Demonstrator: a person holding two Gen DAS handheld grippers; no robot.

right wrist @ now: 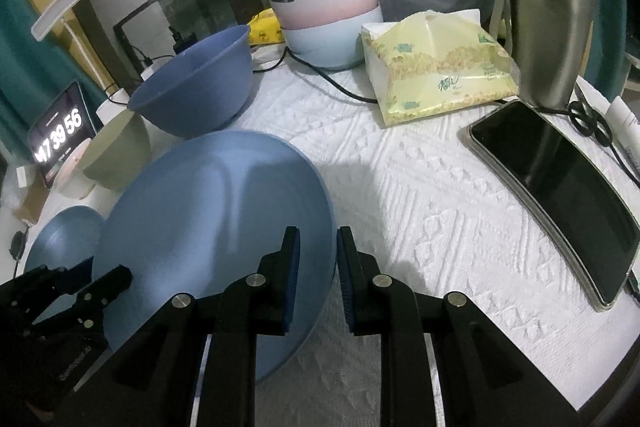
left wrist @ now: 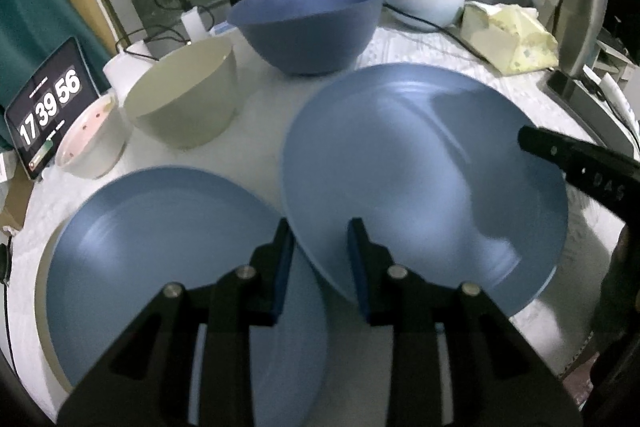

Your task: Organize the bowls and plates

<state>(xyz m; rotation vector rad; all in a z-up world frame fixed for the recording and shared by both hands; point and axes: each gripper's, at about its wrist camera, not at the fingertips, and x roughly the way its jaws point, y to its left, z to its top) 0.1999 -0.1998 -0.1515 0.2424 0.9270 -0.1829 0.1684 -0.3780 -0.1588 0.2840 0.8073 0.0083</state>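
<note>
A light blue plate (left wrist: 424, 179) (right wrist: 216, 227) hangs tilted above the white tablecloth, held by both grippers. My left gripper (left wrist: 320, 227) is shut on its near left rim. My right gripper (right wrist: 318, 231) is shut on the opposite rim, and one of its fingers (left wrist: 560, 155) shows over the plate's right edge. A second blue plate (left wrist: 160, 247) (right wrist: 64, 239) lies flat to the left on a beige plate (left wrist: 42, 307), and the held plate's edge overlaps it. Behind stand a dark blue bowl (left wrist: 308, 23) (right wrist: 196, 83) and a beige bowl (left wrist: 188, 95) (right wrist: 116, 155).
A small white bowl (left wrist: 88, 143) and a clock tablet (left wrist: 48, 107) sit at the left edge. Stacked pink and pale blue bowls (right wrist: 332, 23), a tissue pack (right wrist: 436, 75), a metal jug (right wrist: 548, 27), cables and a dark phone (right wrist: 560, 195) occupy the back and right.
</note>
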